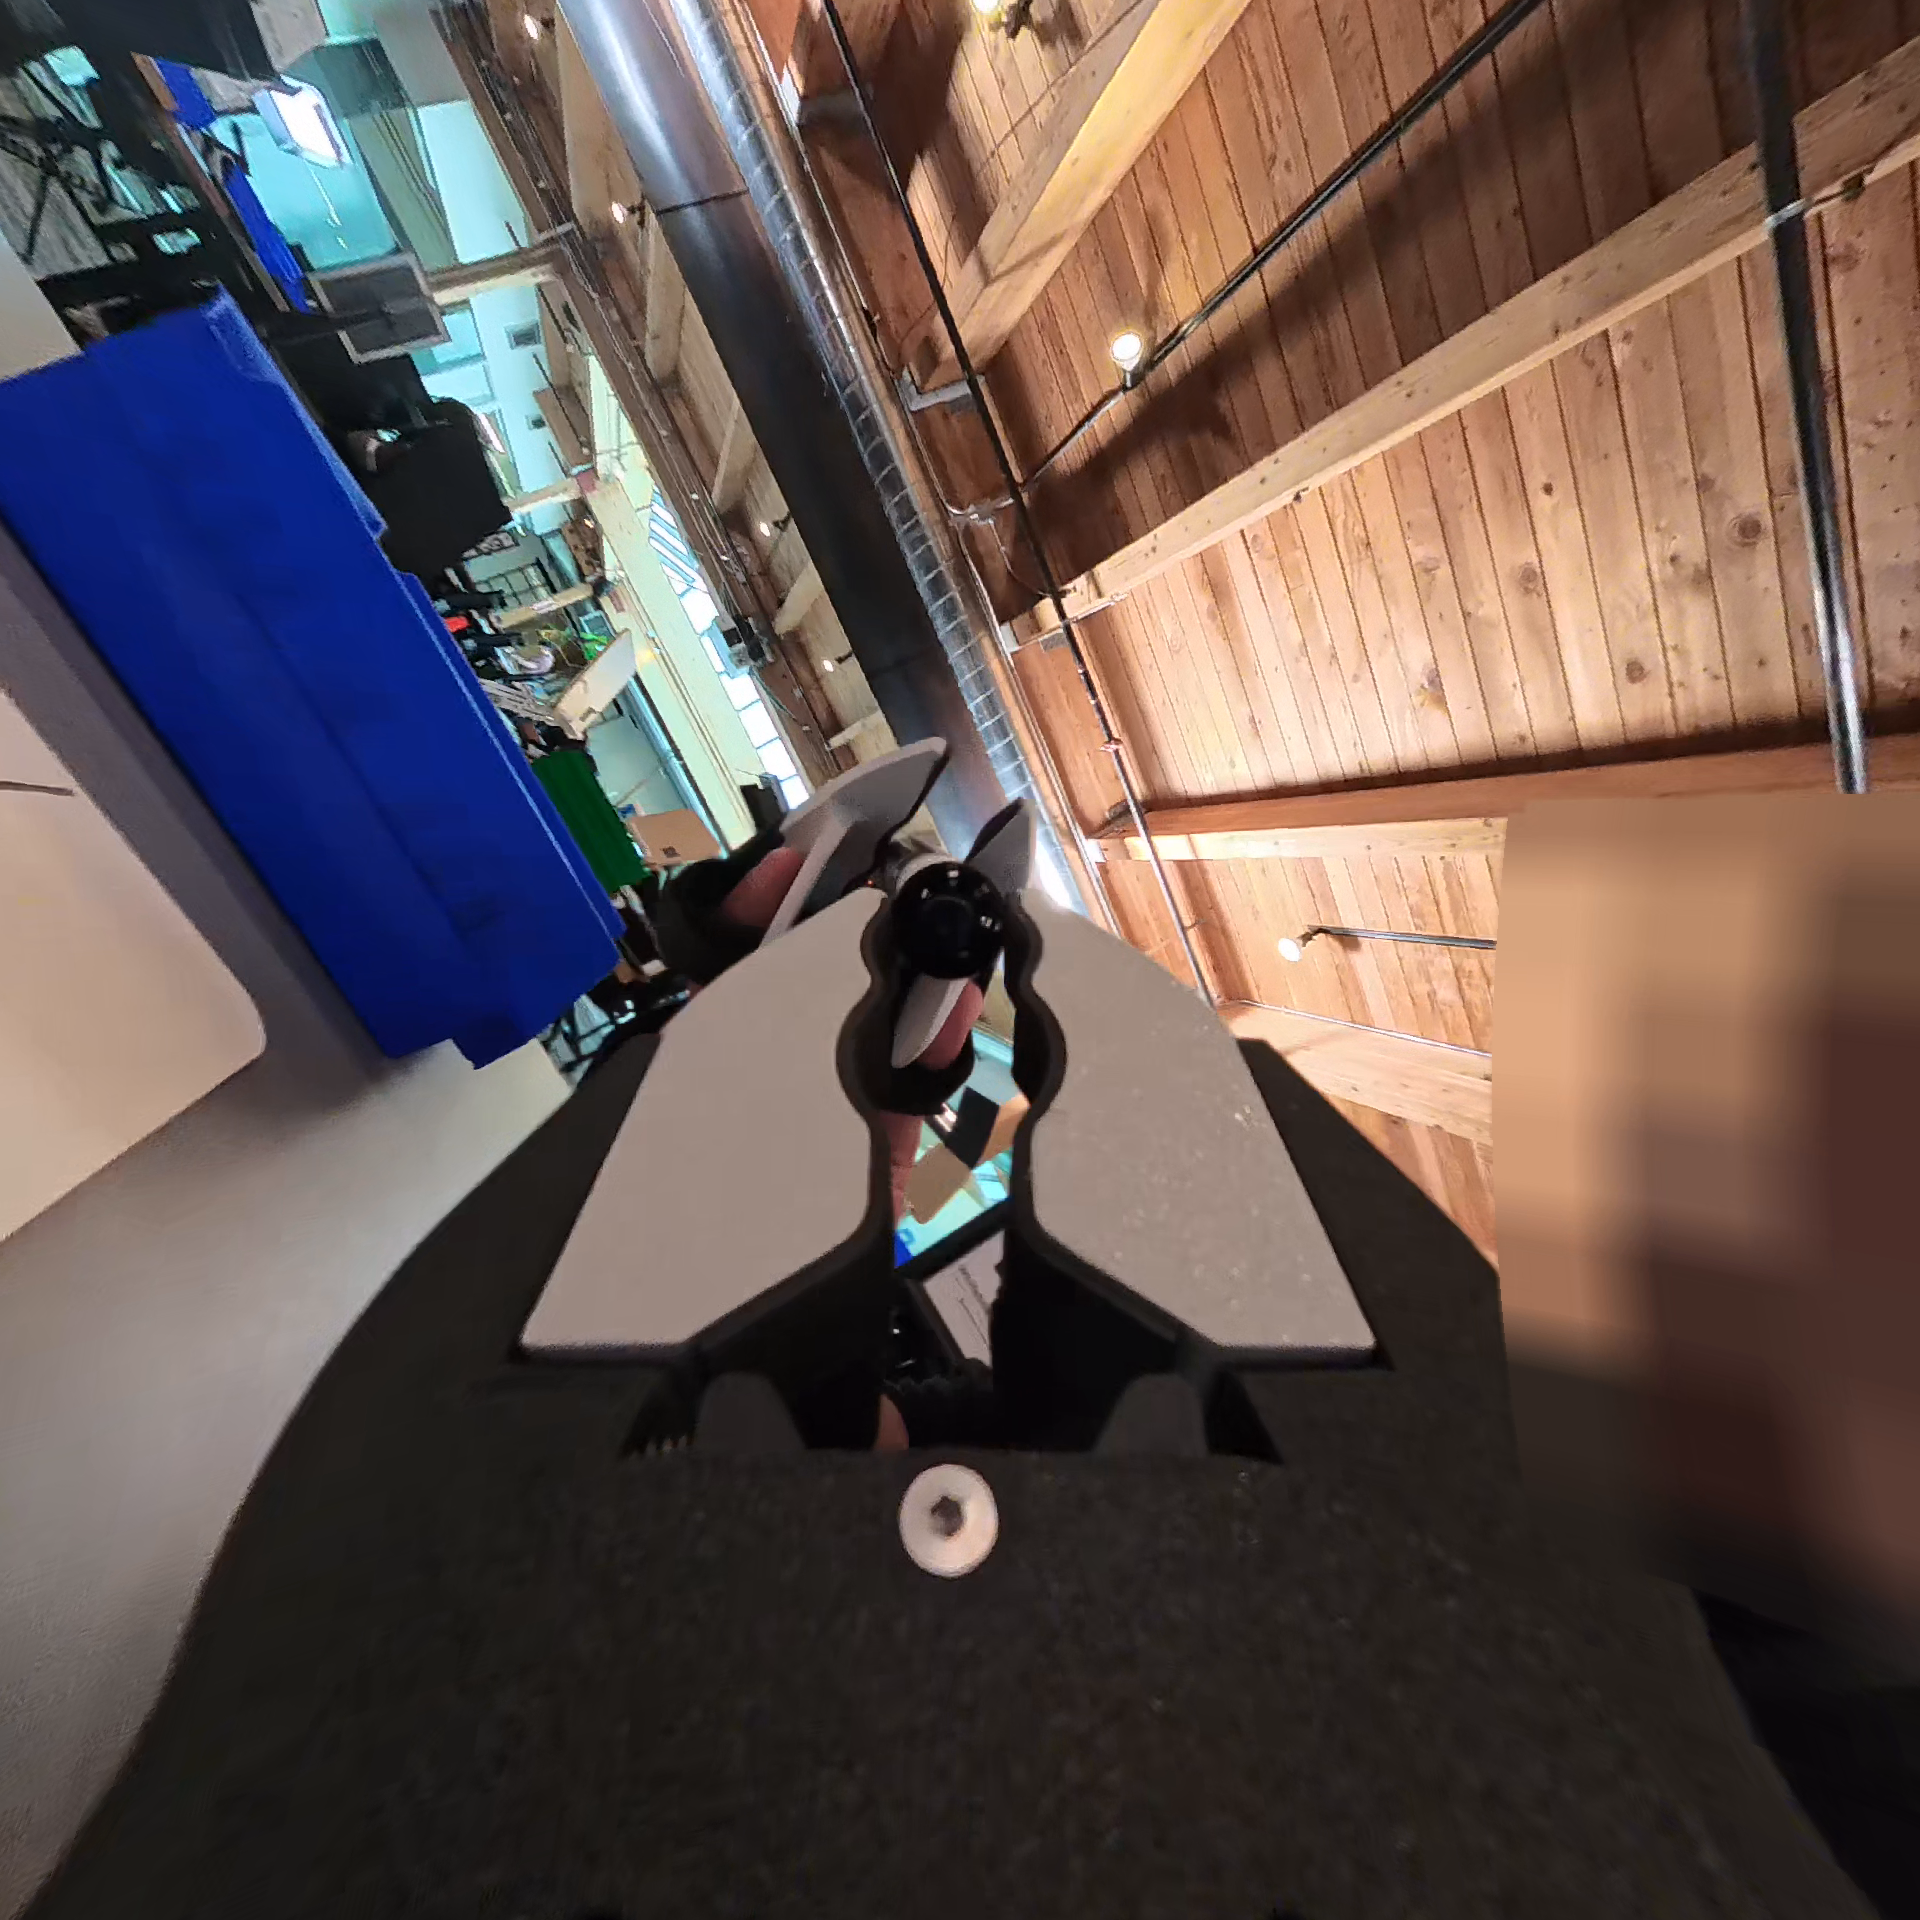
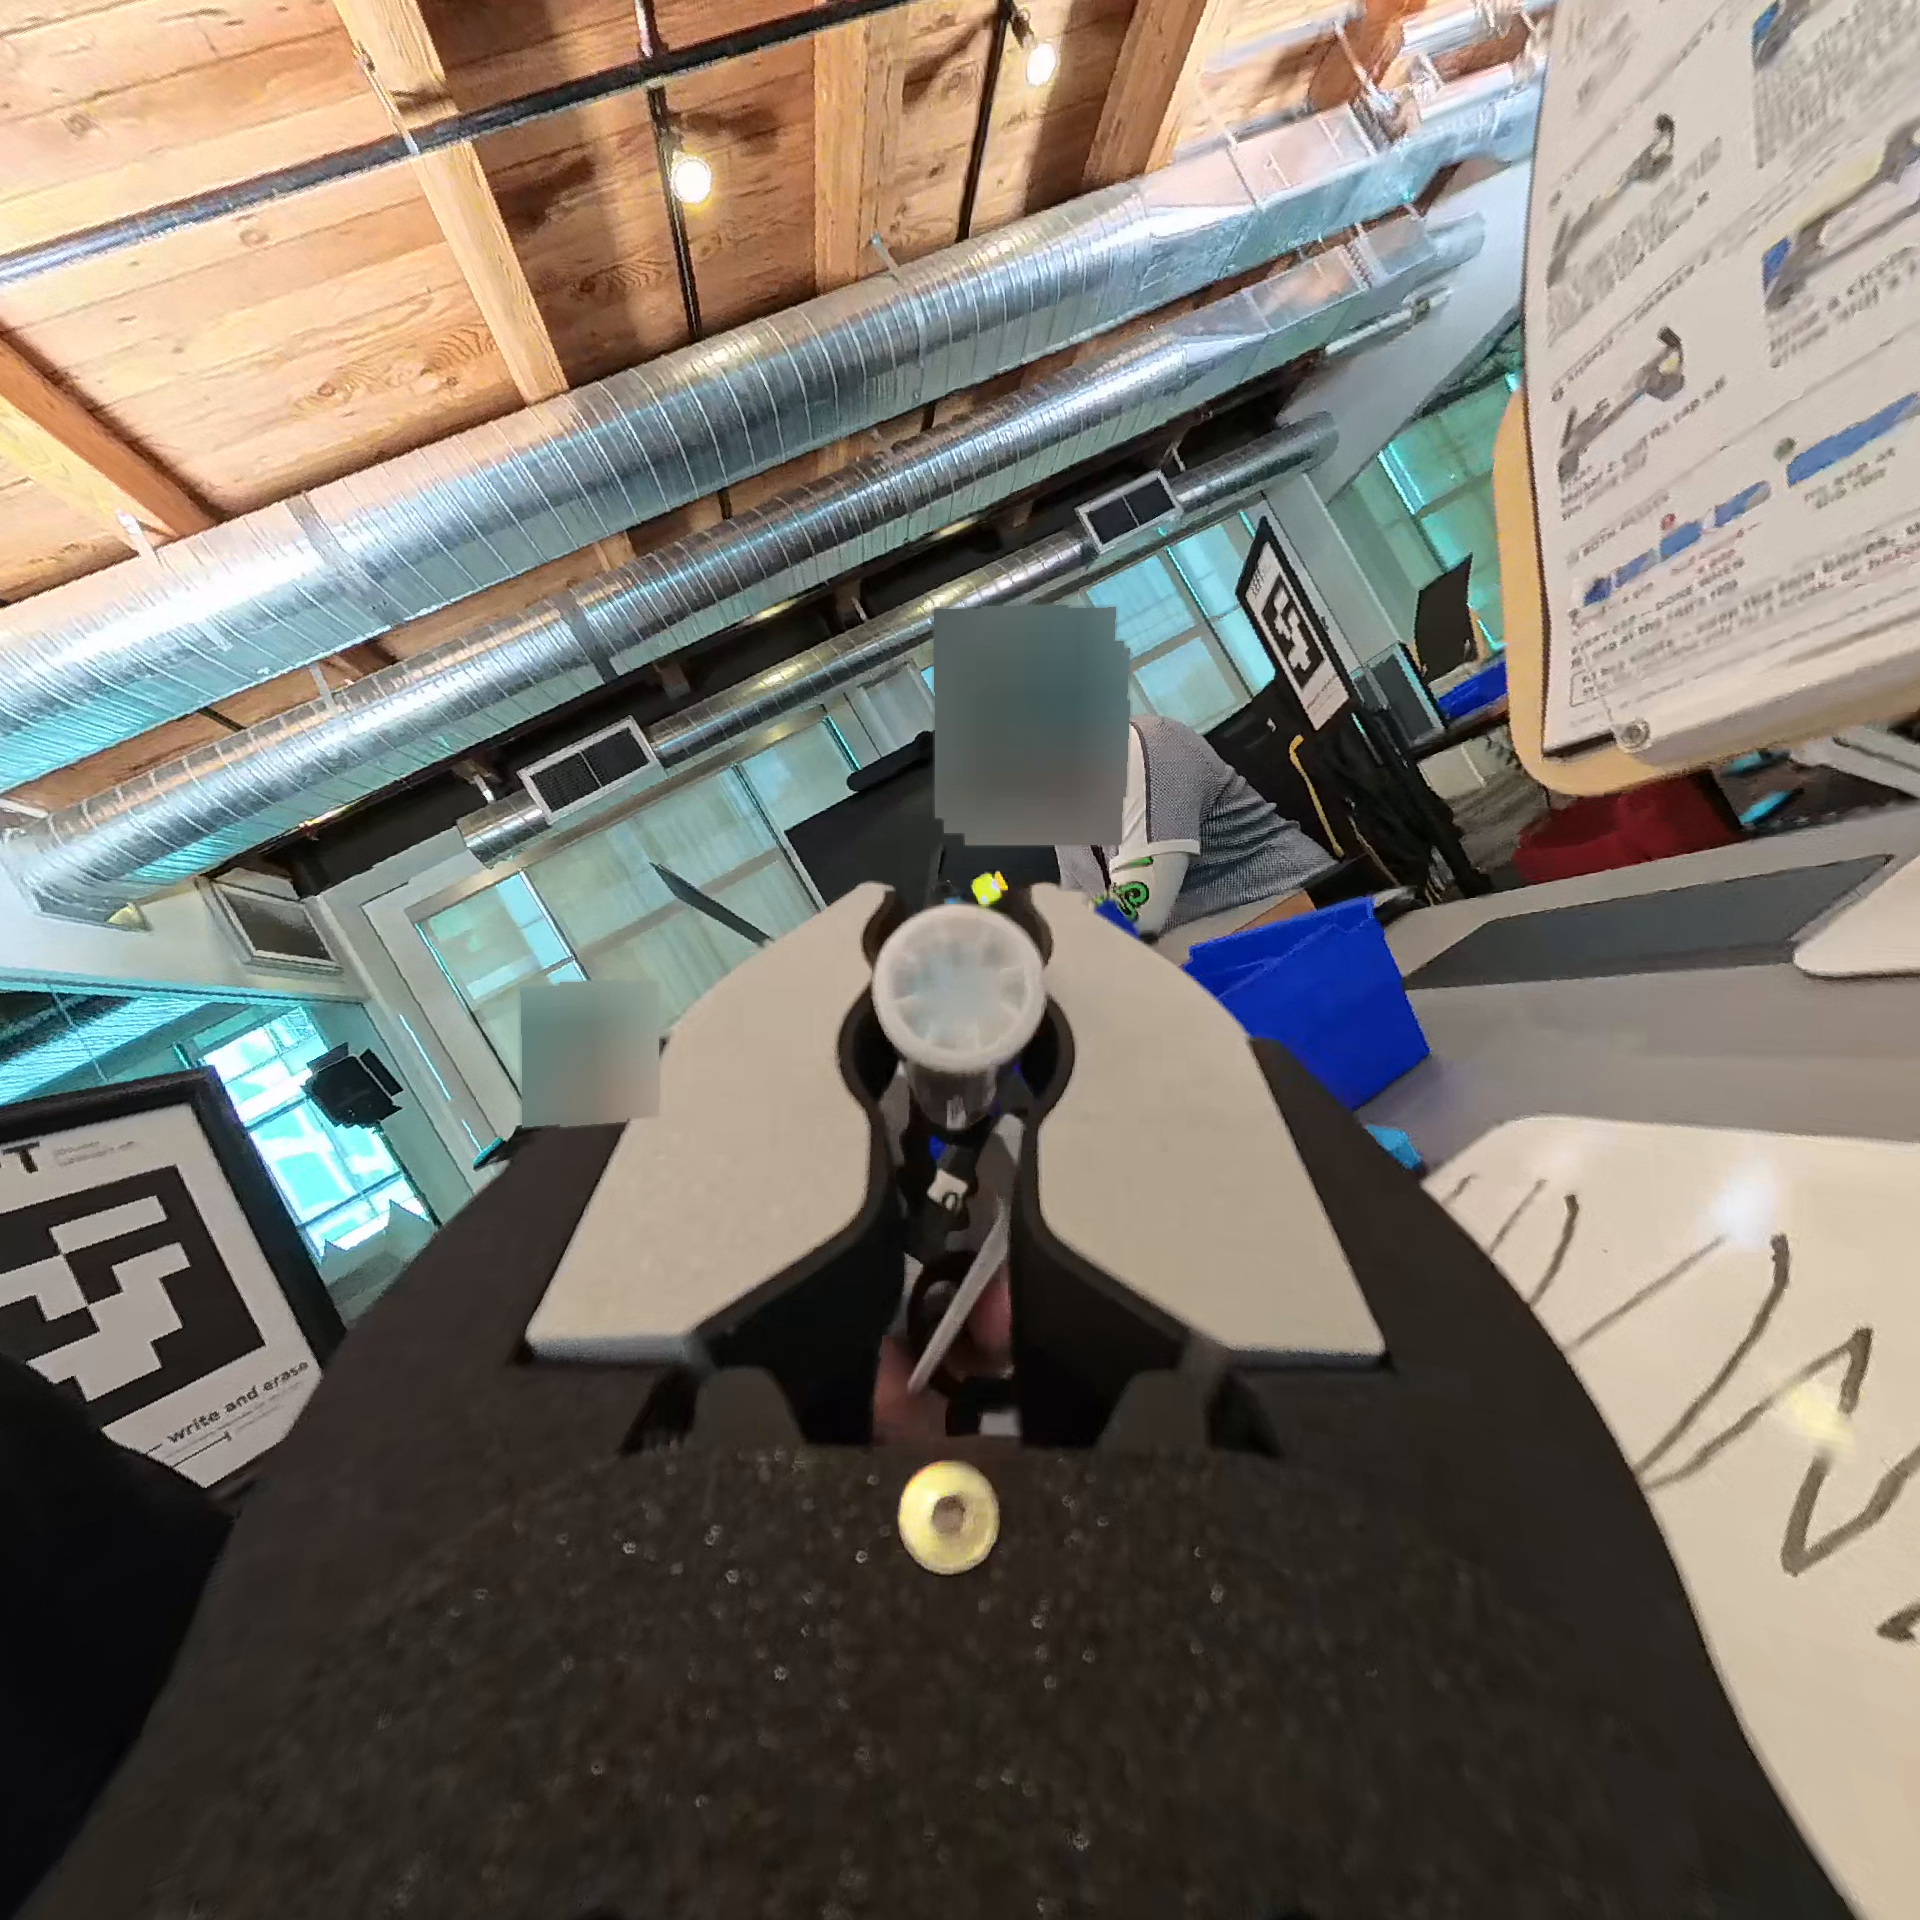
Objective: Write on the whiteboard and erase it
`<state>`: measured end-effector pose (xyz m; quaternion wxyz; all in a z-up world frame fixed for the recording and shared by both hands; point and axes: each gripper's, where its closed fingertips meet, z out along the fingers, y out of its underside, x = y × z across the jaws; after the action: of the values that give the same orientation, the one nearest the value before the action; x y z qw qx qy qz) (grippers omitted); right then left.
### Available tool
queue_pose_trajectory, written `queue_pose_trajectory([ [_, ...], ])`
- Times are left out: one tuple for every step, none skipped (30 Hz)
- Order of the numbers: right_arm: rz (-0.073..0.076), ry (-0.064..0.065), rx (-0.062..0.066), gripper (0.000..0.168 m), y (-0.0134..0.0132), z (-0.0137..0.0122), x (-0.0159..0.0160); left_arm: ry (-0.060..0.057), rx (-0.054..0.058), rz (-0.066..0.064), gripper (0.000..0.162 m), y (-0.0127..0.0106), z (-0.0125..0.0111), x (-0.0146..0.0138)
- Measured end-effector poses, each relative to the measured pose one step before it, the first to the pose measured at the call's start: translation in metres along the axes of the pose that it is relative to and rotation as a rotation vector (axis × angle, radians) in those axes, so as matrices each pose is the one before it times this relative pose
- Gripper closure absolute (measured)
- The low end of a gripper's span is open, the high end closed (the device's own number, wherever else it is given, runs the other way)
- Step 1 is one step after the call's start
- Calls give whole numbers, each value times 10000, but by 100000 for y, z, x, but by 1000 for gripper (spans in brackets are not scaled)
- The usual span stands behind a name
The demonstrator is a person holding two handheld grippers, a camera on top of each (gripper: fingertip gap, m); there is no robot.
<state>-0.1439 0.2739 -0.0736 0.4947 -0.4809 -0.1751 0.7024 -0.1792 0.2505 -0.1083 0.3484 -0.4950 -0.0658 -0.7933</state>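
Your left gripper [image 1: 951,925] is clamped on the black marker cap [image 1: 943,923], tilted up at the ceiling, whiteboard [image 1: 94,977] way off to its left. Your right gripper [image 2: 956,997] is pinching the marker [image 2: 958,1003], butt end facing you, scribbled whiteboard [image 2: 1704,1382] just off to its right.

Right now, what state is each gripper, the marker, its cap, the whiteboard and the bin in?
Left gripper: shut on black cap.
Right gripper: shut on marker.
Marker: uncapped, apparently.
Whiteboard: bears dark strokes, not erased.
Blue bin: contents hidden.
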Motion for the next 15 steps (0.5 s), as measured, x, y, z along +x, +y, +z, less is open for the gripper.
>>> queue_pose_trajectory([
  [60,96,-160,148,407,-183,307,-193,51,153,144,-143,-109,-212],
  [39,73,-130,148,381,-206,232,-210,-52,214,144,-32,-54,-172],
  [59,56,-96,148,309,-229,173,-195,-143,228,144,47,12,-109],
  [112,30,-174,148,321,-179,179,-180,-152,241,144,33,-9,-79],
  [129,-13,-203,148,216,-134,132,-239,-326,306,143,232,-1,-156],
  [124,-60,-204,148,127,-92,95,-173,-362,342,143,239,-6,-40],
  [119,-81,-284,148,191,-64,110,-141,-256,262,143,111,-40,-5],
  [104,-91,-282,148,227,-47,96,-137,-203,219,144,72,-40,-10],
  [120,-93,-60,148,39,-86,67,-170,-299,280,144,283,52,-115],
  [243,-117,180,148,-169,-117,48,-107,-247,167,143,285,128,-121],
  [330,-92,196,148,-175,-129,142,-83,-169,37,143,265,103,-156],
  [219,-43,114,148,-132,-154,178,-153,-359,83,143,550,94,-279],
  [68,-46,14,148,-39,-120,56,-114,-281,132,143,467,52,-209],
  [-45,-23,-128,148,124,-27,-4,22,117,-18,143,-119,-51,-14],
  [-84,33,-101,148,149,65,-37,75,248,-69,143,-374,-87,44],
])
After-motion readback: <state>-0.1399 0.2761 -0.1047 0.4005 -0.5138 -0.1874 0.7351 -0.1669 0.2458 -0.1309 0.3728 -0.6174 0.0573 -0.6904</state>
